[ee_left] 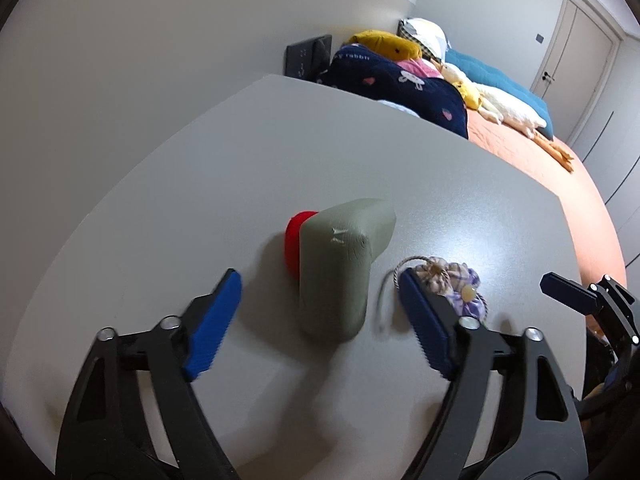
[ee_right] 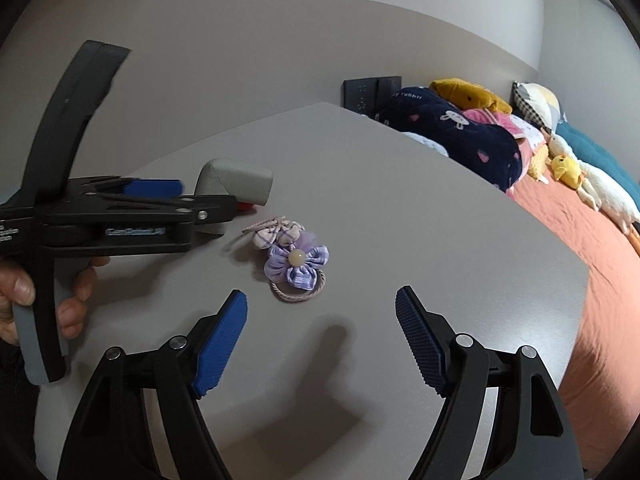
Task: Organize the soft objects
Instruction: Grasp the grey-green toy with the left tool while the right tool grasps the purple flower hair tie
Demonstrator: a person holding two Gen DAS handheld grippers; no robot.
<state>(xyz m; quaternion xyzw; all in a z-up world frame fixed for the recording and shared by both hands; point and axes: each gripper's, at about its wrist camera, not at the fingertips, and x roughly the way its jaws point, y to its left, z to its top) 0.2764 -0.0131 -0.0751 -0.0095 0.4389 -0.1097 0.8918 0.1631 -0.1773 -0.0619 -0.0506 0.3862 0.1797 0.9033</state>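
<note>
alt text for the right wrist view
The open right gripper hovers over a grey table, aimed at a purple flower hair tie. To its left, a hand holds the left gripper near a grey-green foam block.

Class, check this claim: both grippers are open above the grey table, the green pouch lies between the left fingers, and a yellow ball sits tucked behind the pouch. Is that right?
Not quite. The ball tucked behind the green pouch is red, not yellow; the left wrist view shows it. The rest holds: left gripper and right gripper are open above the grey table, the pouch between the left fingers.
</note>
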